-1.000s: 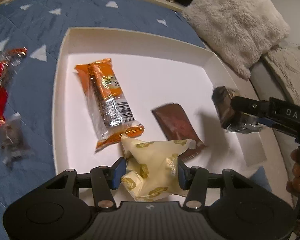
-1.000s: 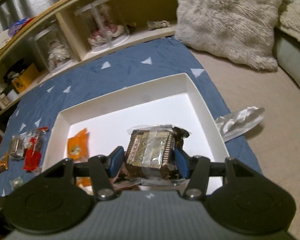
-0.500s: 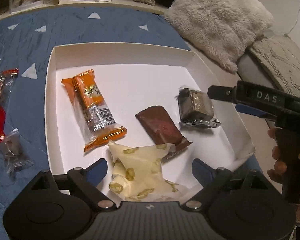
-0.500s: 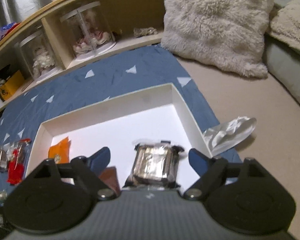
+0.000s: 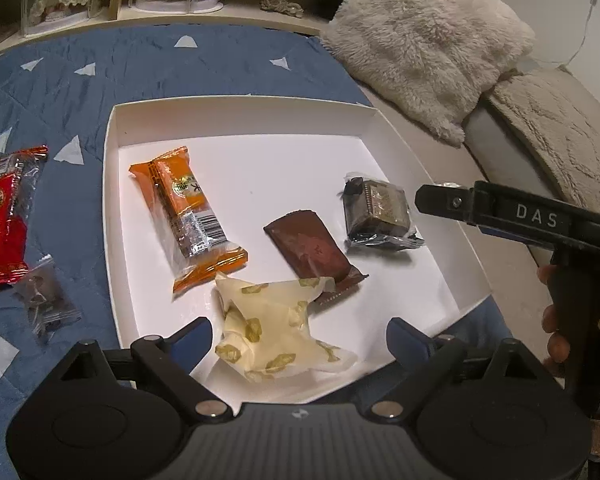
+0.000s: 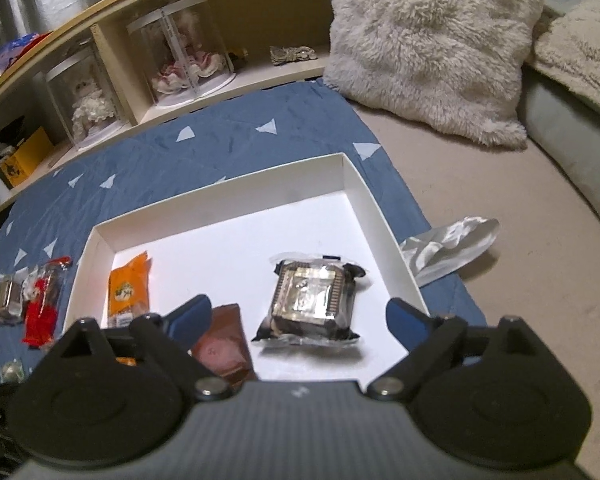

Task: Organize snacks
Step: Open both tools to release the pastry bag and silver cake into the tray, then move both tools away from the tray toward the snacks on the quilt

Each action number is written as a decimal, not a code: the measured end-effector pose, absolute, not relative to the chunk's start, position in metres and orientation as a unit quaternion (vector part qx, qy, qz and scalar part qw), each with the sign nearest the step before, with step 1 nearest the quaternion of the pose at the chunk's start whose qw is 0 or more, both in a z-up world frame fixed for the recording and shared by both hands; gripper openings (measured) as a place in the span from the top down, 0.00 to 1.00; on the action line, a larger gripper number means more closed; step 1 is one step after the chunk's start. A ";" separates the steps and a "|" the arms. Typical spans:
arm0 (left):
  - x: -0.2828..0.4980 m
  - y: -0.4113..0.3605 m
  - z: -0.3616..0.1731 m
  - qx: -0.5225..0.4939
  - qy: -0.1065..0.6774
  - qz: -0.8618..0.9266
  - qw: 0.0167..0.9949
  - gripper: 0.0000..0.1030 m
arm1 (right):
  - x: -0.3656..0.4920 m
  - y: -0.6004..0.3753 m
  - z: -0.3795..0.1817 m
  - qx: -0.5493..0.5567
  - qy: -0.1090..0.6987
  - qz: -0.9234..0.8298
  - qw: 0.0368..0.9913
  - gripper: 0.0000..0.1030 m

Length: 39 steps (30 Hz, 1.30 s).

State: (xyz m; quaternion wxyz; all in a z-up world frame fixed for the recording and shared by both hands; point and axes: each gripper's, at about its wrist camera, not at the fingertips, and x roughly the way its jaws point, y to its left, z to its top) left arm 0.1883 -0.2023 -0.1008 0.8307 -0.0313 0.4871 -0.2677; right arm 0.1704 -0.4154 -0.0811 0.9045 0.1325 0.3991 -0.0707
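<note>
A white box [image 5: 112, 184] [image 6: 364, 196] lies on the blue cloth. In it are an orange bar [image 5: 188, 216] [image 6: 129, 288], a brown pack [image 5: 312, 252] [image 6: 222, 350], a yellow patterned pack [image 5: 272, 328] and a dark square snack [image 5: 378, 210] [image 6: 312, 300]. My left gripper [image 5: 300, 338] is open, above the yellow pack at the box's near edge. My right gripper [image 6: 298, 318] is open, just above and behind the dark square snack; it also shows in the left wrist view [image 5: 500, 216].
A red pack [image 5: 4, 224] [image 6: 42, 312], a small clear-wrapped dark sweet [image 5: 44, 304] and other loose snacks [image 6: 6, 300] lie on the cloth left of the box. A crumpled silver wrapper [image 6: 448, 248] lies right of it. A fluffy cushion [image 5: 424, 40] [image 6: 428, 44] and shelves [image 6: 140, 40] stand behind.
Both grippers have opened and drawn back. The left let go of the yellow pack, the right let go of the dark square snack, which now lies in the box.
</note>
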 end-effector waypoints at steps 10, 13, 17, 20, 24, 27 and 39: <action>0.174 -0.188 -0.083 -0.025 0.472 -0.264 0.841 0.04 | 0.146 -0.402 -0.066 0.115 0.395 -0.088 0.907 0.03; 0.170 -0.183 -0.077 -0.025 0.465 -0.261 0.846 0.01 | 0.138 -0.399 -0.061 0.115 0.391 -0.090 0.909 0.01; 0.165 -0.174 -0.071 -0.027 0.455 -0.252 0.854 0.00 | 0.130 -0.392 -0.056 0.111 0.383 -0.090 0.913 0.01; 0.163 -0.167 -0.068 -0.028 0.452 -0.244 0.857 0.00 | 0.127 -0.388 -0.054 0.102 0.382 -0.092 0.914 0.01; 0.163 -0.157 -0.065 -0.030 0.453 -0.235 0.860 0.00 | 0.120 -0.385 -0.049 0.099 0.374 -0.092 0.917 0.00; 0.166 -0.144 -0.061 -0.036 0.448 -0.226 0.864 0.00 | 0.115 -0.383 -0.046 0.100 0.368 -0.089 0.920 0.00; 0.176 -0.088 -0.040 -0.028 0.417 -0.160 0.894 0.00 | 0.117 -0.357 -0.037 0.077 0.353 -0.056 0.931 0.00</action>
